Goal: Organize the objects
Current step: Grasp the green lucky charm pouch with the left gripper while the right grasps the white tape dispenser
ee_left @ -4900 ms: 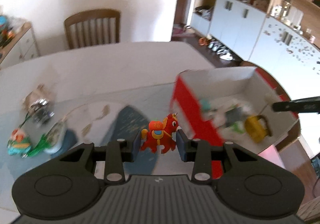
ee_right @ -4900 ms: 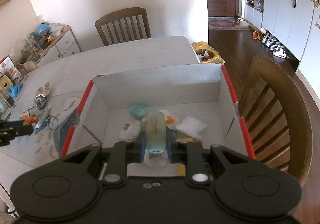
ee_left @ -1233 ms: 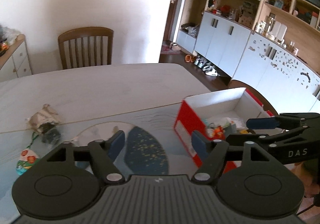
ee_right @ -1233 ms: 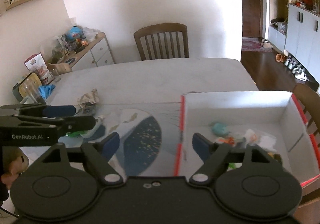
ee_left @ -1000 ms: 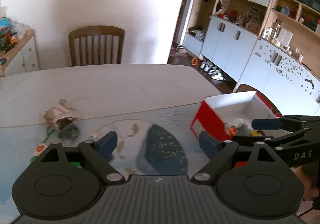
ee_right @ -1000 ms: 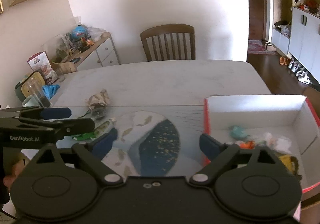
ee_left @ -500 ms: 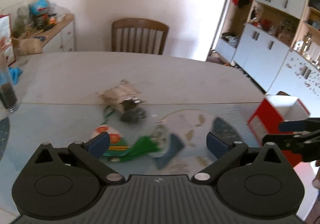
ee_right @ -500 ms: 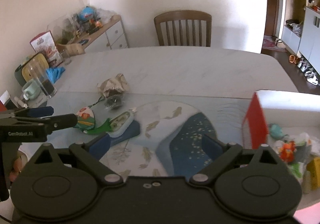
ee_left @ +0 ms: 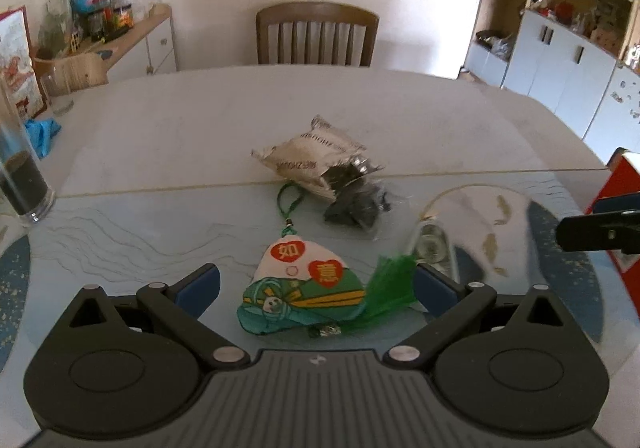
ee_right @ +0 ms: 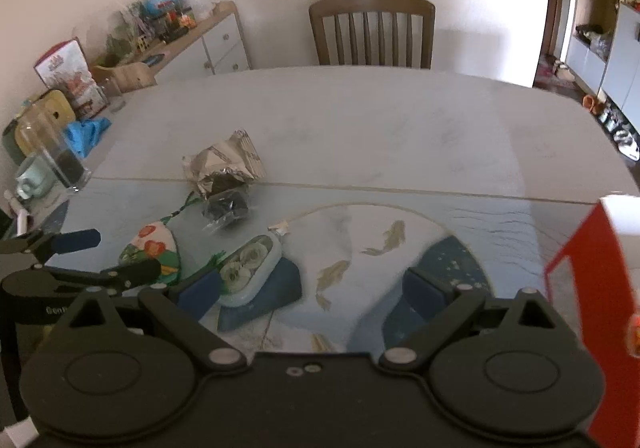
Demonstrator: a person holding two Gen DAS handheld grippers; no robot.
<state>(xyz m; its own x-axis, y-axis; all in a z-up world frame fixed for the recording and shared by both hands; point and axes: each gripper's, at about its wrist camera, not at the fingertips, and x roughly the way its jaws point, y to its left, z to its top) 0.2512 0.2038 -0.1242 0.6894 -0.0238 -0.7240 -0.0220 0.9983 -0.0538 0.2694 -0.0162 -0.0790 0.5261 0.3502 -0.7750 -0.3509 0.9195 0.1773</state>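
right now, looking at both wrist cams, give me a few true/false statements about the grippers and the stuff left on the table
1. The left gripper is open, its fingers either side of the green charm pouch. True.
2. The right gripper is clamped on the oval clear case. False: it is open and holds nothing; the case lies on the table near its left finger.
3. The crumpled foil wrapper lies beyond the pouch, toward the wooden chair. True.
4. The red box stands at the table's left edge. False: it is at the right.
5. The tall glass lies tipped over. False: it stands upright.
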